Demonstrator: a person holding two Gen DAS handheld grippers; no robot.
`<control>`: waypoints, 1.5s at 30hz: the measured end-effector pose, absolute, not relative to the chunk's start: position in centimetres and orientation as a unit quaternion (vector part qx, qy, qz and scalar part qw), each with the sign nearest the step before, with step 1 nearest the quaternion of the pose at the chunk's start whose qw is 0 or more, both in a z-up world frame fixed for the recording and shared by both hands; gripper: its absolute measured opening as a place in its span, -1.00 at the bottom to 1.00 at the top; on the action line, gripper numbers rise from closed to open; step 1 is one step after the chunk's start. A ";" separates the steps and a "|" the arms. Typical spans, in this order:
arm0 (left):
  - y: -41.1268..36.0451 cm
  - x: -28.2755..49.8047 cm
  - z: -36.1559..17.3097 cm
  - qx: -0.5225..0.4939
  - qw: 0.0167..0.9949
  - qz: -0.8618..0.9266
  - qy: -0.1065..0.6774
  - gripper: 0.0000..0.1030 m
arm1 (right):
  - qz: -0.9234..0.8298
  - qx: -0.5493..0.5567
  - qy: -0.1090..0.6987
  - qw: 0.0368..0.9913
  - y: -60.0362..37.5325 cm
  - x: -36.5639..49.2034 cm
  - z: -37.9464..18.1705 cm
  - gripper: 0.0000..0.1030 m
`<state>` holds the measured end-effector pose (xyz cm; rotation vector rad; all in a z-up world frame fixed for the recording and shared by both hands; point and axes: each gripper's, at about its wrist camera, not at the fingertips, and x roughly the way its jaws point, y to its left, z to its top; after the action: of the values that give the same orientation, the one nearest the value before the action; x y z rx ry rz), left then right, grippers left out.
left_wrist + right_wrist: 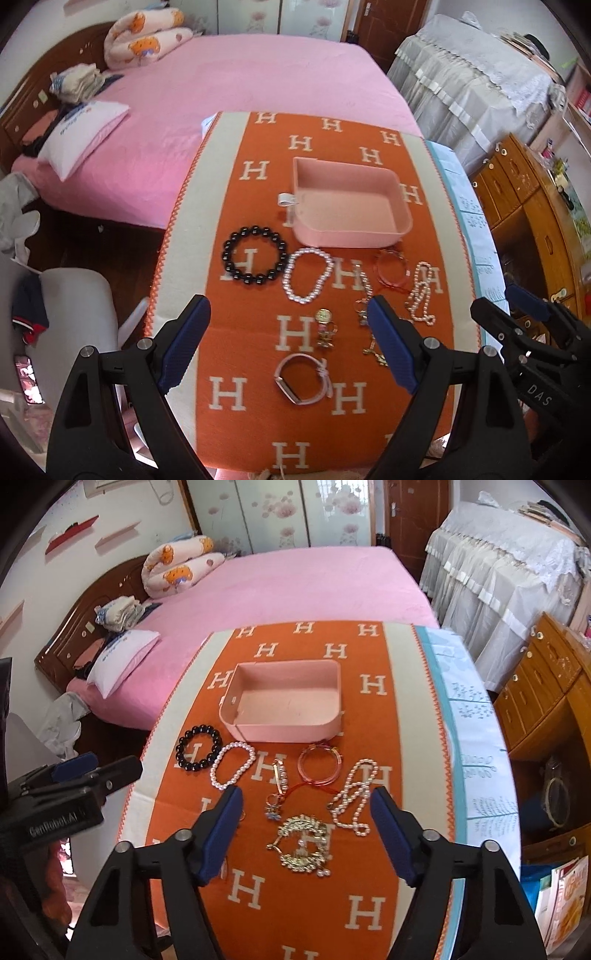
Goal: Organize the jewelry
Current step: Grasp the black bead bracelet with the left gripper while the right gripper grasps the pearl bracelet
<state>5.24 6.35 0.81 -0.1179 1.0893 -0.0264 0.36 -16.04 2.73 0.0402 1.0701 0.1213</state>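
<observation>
A pink open box stands empty on the orange H-patterned cloth. In front of it lie a black bead bracelet, a white pearl bracelet, a red bangle, a pearl necklace, a pink watch band, small charms and a gold ornate brooch. My left gripper is open above the watch band. My right gripper is open above the brooch.
A pink bed lies behind the table with pillows and a rolled quilt. A covered cabinet and wooden drawers stand at the right. A grey chair is at the left.
</observation>
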 end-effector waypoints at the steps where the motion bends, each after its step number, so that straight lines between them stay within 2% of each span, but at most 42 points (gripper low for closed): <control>1: 7.0 5.8 0.5 -0.060 0.851 -0.010 0.522 0.65 | 0.062 0.019 0.516 0.854 -15.5 1.0 2.4 0.34; 8: 11.3 9.9 -3.8 -0.061 0.827 0.006 0.559 0.65 | 0.085 0.017 0.563 0.822 -11.8 5.3 -1.9 0.19; 17: 14.6 15.7 -12.1 -0.056 0.785 0.011 0.617 0.57 | 0.093 0.027 0.621 0.778 -7.6 11.2 -10.6 -0.10; 19: 14.8 16.7 -13.8 -0.059 0.777 0.008 0.627 0.42 | 0.092 0.030 0.626 0.774 -6.8 12.6 -12.2 -0.13; 23: 15.0 18.2 -15.9 -0.066 0.767 0.002 0.638 0.31 | 0.082 0.027 0.634 0.768 -5.5 14.9 -14.5 -0.21; 27: 14.7 19.0 -17.4 -0.057 0.761 -0.007 0.647 0.07 | 0.069 0.000 0.636 0.768 -4.1 16.2 -16.3 -0.30; 32: 13.7 19.5 -18.1 -0.025 0.766 -0.013 0.643 0.05 | 0.052 -0.026 0.635 0.771 -3.0 16.5 -17.6 -0.40; 33: 13.4 19.5 -18.1 -0.018 0.766 -0.012 0.643 -0.01 | 0.050 -0.034 0.631 0.773 -2.7 16.6 -17.7 -0.46; 34: 13.0 19.6 -18.2 -0.003 0.768 -0.006 0.640 -0.24 | 0.044 -0.044 0.627 0.777 -2.5 16.6 -17.9 -0.62; 35: 12.7 19.6 -18.1 0.005 0.771 -0.008 0.637 -0.42 | 0.040 -0.052 0.624 0.779 -2.3 16.5 -18.0 -0.69; 36: 12.3 19.7 -18.0 0.008 0.771 -0.019 0.636 -0.76 | 0.042 -0.056 0.621 0.781 -2.1 16.4 -18.1 -0.81; 41: 10.6 20.0 -17.2 0.024 0.768 -0.020 0.639 -0.76 | 0.051 -0.031 0.625 0.778 -2.6 16.3 -18.0 -0.86; 45: 10.1 19.3 -14.8 0.019 0.782 -0.032 0.622 -0.77 | 0.060 -0.001 0.614 0.787 -3.1 14.9 -15.6 -0.87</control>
<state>19.33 10.10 -14.82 0.0417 1.3434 -0.0695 14.88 -3.11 -15.59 -0.0021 1.3230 0.1290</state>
